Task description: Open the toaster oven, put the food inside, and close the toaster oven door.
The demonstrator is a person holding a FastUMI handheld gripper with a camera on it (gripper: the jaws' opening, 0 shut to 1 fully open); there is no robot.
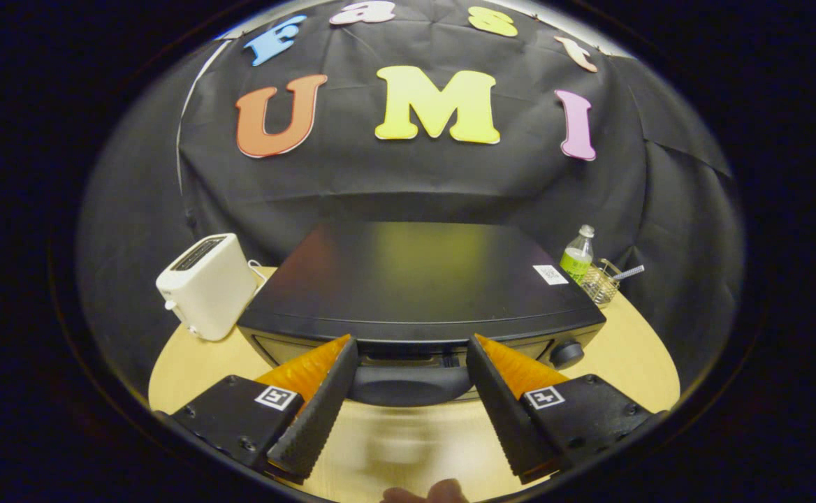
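Seen from above and in front, on a pale wooden round table (631, 349): a black toaster oven (418, 279) at centre, glossy flat top, door closed, dark curved handle (411, 384) along its front edge; a round knob (566, 354) at 3 o'clock of the handle. Gripper (411, 356) spread wide open, holding nothing; fingers (324, 398) flanking the handle at 9 and 3 o'clock of it, tips close to the oven's front edge, contact not clear. White sticker (550, 274) on the oven top toward 2 o'clock. White slot toaster (205, 286) at 9 o'clock of the oven, just beside it, standing on the table. At 2 o'clock of the oven, a small clear bottle (578, 255) with green label, and touching or just beside it a wire basket (600, 283) with a pale stick-like thing poking out. Fingertips of a person's hand (425, 493) at 6 o'clock, nearer than the gripper; a blurred pale patch on the table between the two fingers, not identifiable.
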